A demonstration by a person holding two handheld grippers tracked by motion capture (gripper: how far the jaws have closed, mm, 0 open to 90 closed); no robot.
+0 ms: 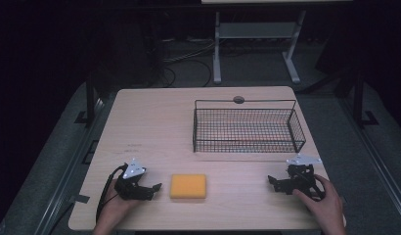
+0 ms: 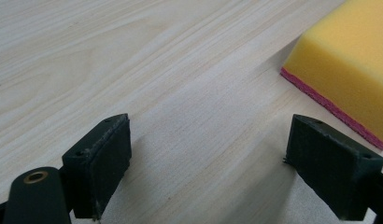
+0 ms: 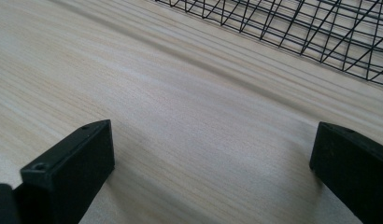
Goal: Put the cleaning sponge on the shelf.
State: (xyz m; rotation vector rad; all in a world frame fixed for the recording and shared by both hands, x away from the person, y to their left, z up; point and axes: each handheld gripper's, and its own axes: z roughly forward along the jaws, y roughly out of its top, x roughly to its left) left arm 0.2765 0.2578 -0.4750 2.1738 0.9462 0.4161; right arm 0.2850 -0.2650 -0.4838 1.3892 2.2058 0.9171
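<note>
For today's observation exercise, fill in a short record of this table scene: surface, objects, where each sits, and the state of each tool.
surface: light wooden table
sponge: yellow sponge with a pink underside, flat near the front edge, between the two tools
basket: black wire basket at the far right, nothing visible inside
left tool: left tool open, resting just left of the sponge, not touching it
right tool: right tool open, on bare wood in front of the basket
held items: none
</note>
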